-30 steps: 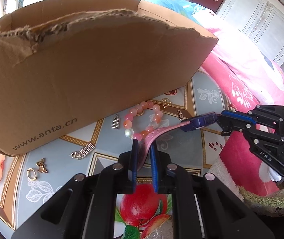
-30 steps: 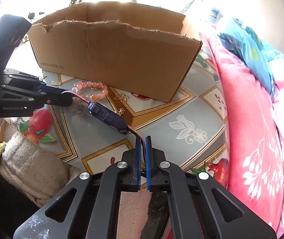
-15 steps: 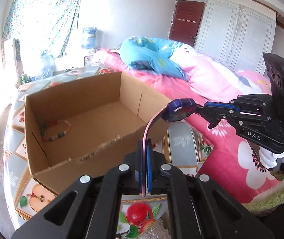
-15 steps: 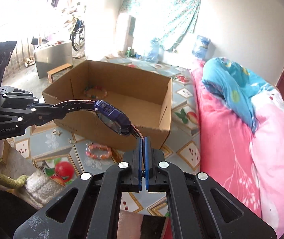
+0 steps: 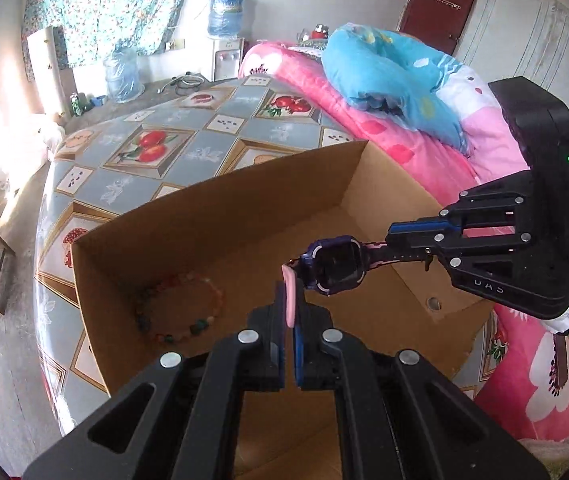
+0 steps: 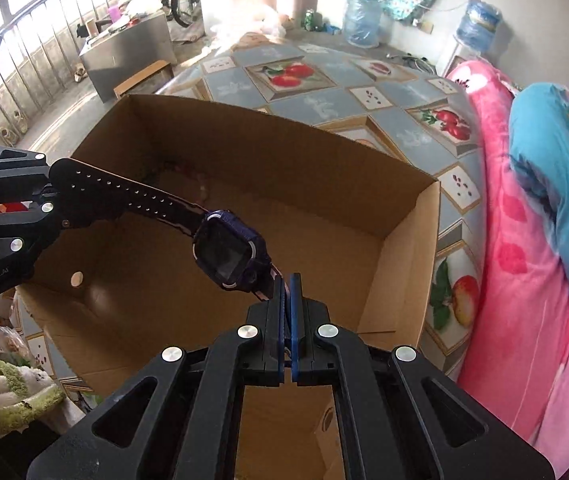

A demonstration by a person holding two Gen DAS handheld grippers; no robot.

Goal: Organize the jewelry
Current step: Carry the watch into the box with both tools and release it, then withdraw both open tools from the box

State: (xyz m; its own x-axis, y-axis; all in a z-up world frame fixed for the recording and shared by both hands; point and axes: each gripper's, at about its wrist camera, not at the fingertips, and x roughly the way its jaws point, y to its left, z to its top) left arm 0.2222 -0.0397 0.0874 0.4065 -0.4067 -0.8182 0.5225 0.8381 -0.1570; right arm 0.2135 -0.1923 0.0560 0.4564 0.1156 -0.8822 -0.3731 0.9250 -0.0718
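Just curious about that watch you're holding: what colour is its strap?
Pink. The watch strap shows pink best in the left wrist view; the other view leaves it in shadow.

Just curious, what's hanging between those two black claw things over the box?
A purple watch, its pink strap ends pinched by the left gripper and right gripper; the left wrist view shows it.

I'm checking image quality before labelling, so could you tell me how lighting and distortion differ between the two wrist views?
Left wrist: even light, pink strap of the watch clear, bracelet in the box dim; strong fisheye bending. Right wrist: window glare washes out the top, the strap looks black in backlight, the bracelet barely shows.
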